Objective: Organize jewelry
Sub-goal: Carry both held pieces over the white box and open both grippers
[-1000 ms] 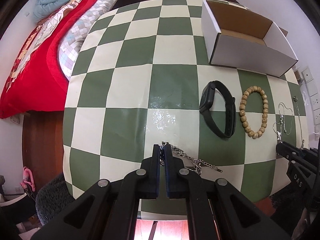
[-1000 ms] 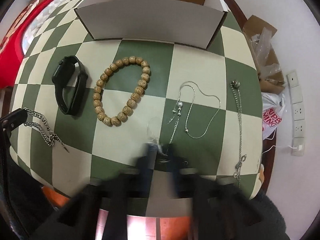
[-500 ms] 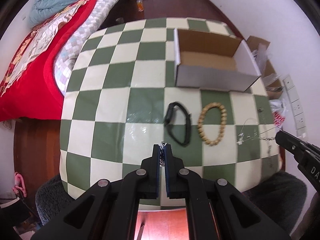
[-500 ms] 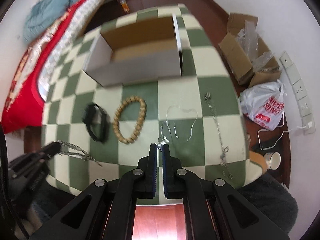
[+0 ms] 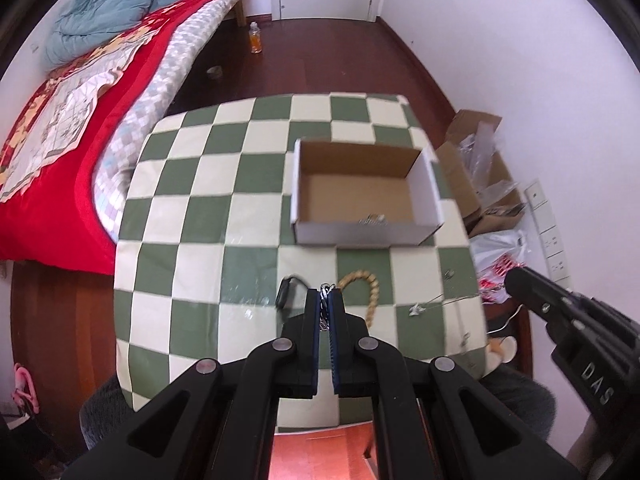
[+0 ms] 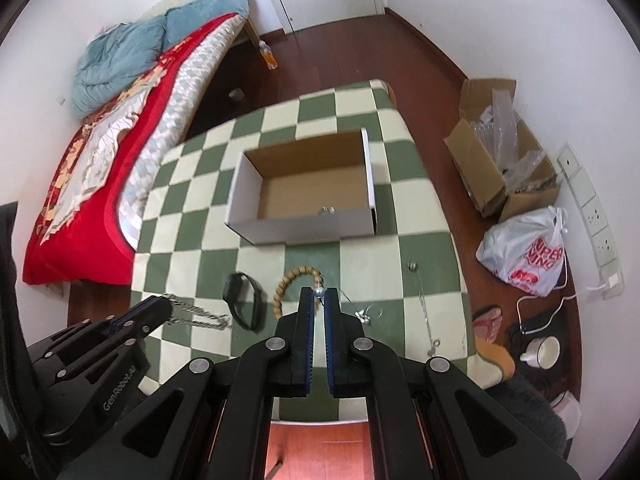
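Two hand-held grippers clenched: left [image 5: 327, 294] w/ chain bracelet [image 6: 198, 314], right [image 6: 319, 294] w/ thin necklace [image 6: 362, 312], 1 box [image 6: 304, 226].

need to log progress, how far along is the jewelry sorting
Done: one small metal piece lies in the box. In hand: left gripper pinches the chunky chain, right gripper the thin silver necklace. Left on the table: black band, bead bracelet, long thin chain.

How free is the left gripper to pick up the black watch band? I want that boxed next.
Probably not yet: the left gripper is shut on the silver chain, so it must drop that before taking the black watch band.
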Available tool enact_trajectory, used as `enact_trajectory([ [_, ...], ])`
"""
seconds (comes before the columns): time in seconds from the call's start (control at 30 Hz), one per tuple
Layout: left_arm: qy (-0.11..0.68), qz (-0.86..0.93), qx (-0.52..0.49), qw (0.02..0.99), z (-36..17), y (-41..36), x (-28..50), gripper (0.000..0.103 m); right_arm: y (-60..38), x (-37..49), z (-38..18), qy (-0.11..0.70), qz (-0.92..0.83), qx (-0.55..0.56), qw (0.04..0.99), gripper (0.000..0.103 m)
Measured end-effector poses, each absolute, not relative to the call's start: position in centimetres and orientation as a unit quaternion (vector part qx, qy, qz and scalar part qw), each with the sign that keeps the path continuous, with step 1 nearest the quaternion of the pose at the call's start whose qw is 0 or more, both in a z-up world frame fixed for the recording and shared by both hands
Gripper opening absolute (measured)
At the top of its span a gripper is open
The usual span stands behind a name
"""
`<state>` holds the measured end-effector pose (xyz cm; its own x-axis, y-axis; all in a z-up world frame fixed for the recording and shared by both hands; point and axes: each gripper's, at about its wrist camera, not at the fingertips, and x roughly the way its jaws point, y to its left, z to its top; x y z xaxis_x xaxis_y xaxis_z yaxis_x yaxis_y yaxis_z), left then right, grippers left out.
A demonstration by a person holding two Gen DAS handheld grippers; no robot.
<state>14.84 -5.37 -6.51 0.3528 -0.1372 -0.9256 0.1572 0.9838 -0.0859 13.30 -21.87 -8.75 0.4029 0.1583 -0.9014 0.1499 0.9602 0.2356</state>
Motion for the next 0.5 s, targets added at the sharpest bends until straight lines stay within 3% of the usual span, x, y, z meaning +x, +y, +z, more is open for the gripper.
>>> enact_trajectory([
  [0.5, 0.537, -0.123, -0.013, 0.834, 2.3, -6.7, 24.2, 0.002, -23.4, 20.6, 3.1, 0.464, 0.012, 0.128, 0.876, 0.005],
])
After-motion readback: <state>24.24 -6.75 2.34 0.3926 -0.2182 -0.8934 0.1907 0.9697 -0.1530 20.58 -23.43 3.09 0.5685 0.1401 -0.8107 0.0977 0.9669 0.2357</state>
